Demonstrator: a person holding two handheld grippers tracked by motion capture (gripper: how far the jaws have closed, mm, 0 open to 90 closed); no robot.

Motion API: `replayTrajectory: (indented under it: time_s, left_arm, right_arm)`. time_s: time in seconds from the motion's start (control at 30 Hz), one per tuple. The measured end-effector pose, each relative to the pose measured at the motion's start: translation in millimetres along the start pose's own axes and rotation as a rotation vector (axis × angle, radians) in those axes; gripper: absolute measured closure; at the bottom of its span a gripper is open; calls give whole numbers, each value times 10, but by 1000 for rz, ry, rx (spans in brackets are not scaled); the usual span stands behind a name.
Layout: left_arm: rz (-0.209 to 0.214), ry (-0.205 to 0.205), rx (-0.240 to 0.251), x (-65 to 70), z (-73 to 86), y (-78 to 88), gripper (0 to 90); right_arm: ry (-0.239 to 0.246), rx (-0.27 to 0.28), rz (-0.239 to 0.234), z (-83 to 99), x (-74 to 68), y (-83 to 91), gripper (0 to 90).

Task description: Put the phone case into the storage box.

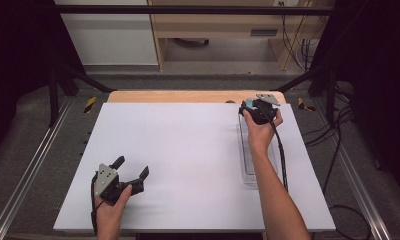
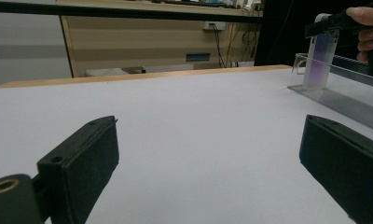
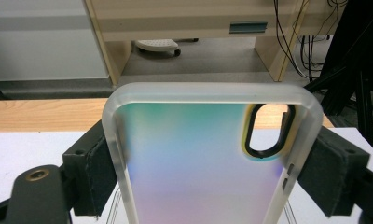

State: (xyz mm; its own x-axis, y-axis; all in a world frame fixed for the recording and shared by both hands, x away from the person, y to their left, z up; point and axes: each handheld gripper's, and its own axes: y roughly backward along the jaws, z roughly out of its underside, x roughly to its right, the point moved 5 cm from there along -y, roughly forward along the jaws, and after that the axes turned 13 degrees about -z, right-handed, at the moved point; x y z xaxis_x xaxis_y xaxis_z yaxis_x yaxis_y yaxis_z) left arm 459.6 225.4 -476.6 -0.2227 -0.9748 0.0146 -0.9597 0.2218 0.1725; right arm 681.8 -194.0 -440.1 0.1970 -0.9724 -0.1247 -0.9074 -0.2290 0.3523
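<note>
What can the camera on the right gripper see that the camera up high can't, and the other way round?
The right gripper view gives the phone case up close: frosted edges, rainbow back, black oval camera hole, a black pad pressing each side.

The high view gives the left gripper with its jaws wide apart over the white table, and the clear tray under the person's right arm.

Both share the white table, its wooden far edge, and the right gripper.
</note>
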Motion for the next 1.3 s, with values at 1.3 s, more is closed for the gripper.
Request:
replayTrajectory:
  time_s: [1.3]
  left_arm:
    - [2, 1, -2, -7, 1, 5, 42]
  right_arm:
    - [33, 43, -51, -9, -58, -31, 124]
